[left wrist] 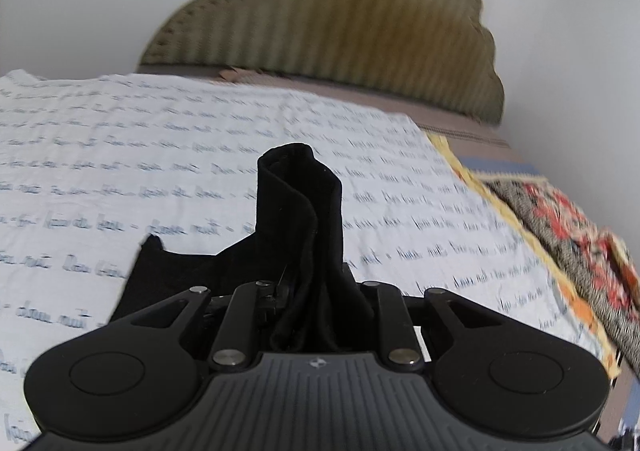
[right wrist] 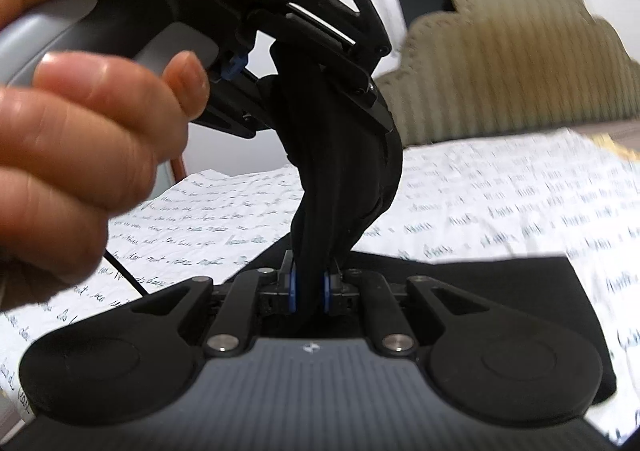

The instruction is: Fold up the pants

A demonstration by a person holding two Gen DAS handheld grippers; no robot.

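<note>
Left claw (left wrist: 308,287): jaws nearly closed, clamped on a bunched fold of the black pants (left wrist: 300,203). In the left wrist view the gathered cloth rises out of the jaws as an upright roll, and a flatter flap of the same fabric spreads to the left, lying on the bed cover (left wrist: 160,155).

Right claw (right wrist: 310,287): jaws nearly closed as well, blue pads (right wrist: 293,287) pressing a thick twist of the pants (right wrist: 340,179) from both sides. From my right claw the fabric runs up as a taut rope into my left claw (right wrist: 320,63), which shows in the upper middle of the right wrist view, so both claws grip the same bundle close together. My left hand (right wrist: 80,139) wraps the grey handle of that tool at the left of this view.

More of the pants lies flat under and to the right of the right claw, a dark sheet on the cover.

Bed cover: white, printed with rows of blue handwriting. Beyond it stands a padded tan headboard (left wrist: 340,15) with a scalloped top, against a white wall. A floral patterned blanket (left wrist: 580,219) lies along the right edge of the bed in the left wrist view.

Both views show motion blur.
</note>
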